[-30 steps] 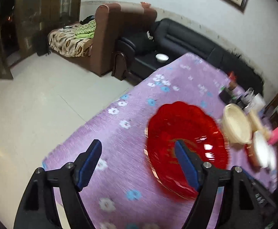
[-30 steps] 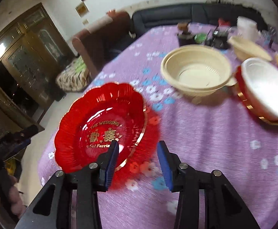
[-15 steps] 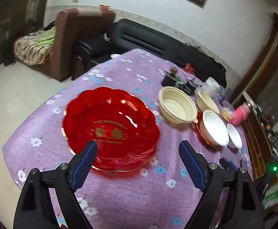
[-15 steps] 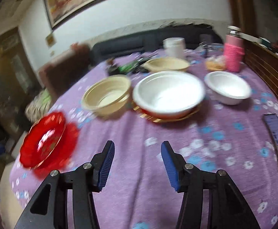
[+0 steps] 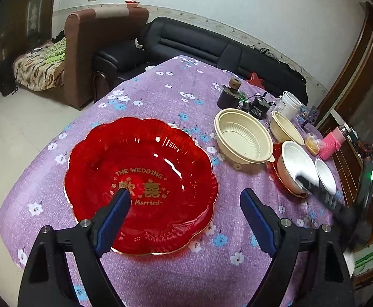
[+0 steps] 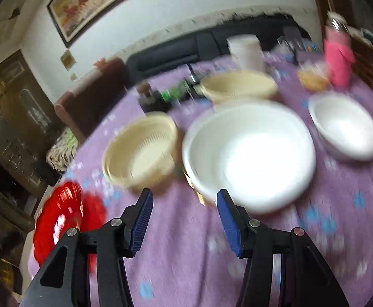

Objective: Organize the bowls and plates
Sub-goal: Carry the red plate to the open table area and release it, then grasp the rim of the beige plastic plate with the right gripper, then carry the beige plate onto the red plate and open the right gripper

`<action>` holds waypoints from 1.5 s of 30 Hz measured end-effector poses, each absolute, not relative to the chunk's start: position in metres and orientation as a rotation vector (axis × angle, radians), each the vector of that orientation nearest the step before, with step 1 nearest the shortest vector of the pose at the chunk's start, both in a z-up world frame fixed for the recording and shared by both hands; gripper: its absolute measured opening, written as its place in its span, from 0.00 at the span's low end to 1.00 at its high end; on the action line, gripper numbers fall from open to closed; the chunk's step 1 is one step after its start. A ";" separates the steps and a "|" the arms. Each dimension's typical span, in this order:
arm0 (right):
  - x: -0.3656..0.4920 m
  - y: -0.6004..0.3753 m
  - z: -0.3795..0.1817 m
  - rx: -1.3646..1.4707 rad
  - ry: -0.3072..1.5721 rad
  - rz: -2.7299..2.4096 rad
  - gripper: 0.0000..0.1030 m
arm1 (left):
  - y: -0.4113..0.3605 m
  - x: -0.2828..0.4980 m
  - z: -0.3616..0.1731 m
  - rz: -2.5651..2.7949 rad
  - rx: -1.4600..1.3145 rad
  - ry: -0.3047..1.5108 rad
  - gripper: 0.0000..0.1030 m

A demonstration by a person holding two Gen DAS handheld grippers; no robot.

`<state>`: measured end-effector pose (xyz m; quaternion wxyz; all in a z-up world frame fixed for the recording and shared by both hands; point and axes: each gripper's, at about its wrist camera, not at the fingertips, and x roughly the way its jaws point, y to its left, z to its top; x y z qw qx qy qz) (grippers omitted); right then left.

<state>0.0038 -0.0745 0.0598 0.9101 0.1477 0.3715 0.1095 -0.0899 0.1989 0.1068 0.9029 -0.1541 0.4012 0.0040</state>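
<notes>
A red scalloped plate (image 5: 140,179) with gold lettering lies on the purple flowered tablecloth (image 5: 161,94). My left gripper (image 5: 184,197) hovers open over the plate's near right part, holding nothing. To the right stand a cream bowl (image 5: 242,138), a second cream bowl (image 5: 286,128), a large white bowl (image 5: 297,168) on another red plate (image 5: 274,171), and a small white bowl (image 5: 326,176). In the blurred right wrist view, my right gripper (image 6: 184,197) is open and empty just before the large white bowl (image 6: 250,153). The cream bowl (image 6: 140,151) is to its left and the red plate (image 6: 58,217) far left.
At the table's far side are a white tub (image 6: 245,48), a pink bottle (image 6: 337,56), a bag of food (image 6: 313,76) and small dark items (image 5: 237,97). A black sofa (image 5: 199,46) and a brown armchair (image 5: 94,46) stand beyond the table. The table's edge drops off at left.
The right gripper has swung from the red plate to the large white bowl, and its jaws have widened. The left view has turned, so the red plate now lies under the left gripper.
</notes>
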 end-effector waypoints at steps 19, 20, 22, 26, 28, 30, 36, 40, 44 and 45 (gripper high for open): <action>0.188 0.001 0.025 0.070 1.111 0.174 0.23 | 0.184 0.039 0.124 -0.102 -0.217 0.869 0.84; 0.186 0.001 0.023 0.079 1.122 0.189 0.22 | 0.183 0.049 0.118 -0.103 -0.225 0.888 0.84; 0.181 0.002 0.022 0.073 1.126 0.203 0.17 | 0.180 0.070 0.105 -0.115 -0.243 0.936 0.81; 0.174 0.001 0.022 0.089 1.125 0.224 0.15 | 0.168 0.110 0.080 -0.081 -0.205 1.025 0.72; 0.173 0.001 0.023 0.093 1.119 0.228 0.15 | 0.157 0.129 0.068 -0.061 -0.154 1.065 0.67; 0.173 -0.001 0.023 0.112 1.107 0.239 0.14 | 0.148 0.145 0.055 -0.067 -0.144 1.125 0.64; 0.168 -0.011 0.039 0.204 1.042 0.274 0.12 | 0.144 0.149 0.046 -0.105 -0.188 1.190 0.40; 0.146 -0.015 0.072 0.255 0.973 0.340 0.12 | 0.157 0.116 0.086 -0.116 -0.236 1.096 0.38; 0.100 0.002 0.106 0.245 0.894 0.445 0.12 | 0.173 0.049 0.129 -0.074 -0.223 0.972 0.39; 0.090 0.009 0.110 0.240 0.884 0.470 0.12 | 0.177 0.034 0.135 -0.058 -0.218 0.954 0.40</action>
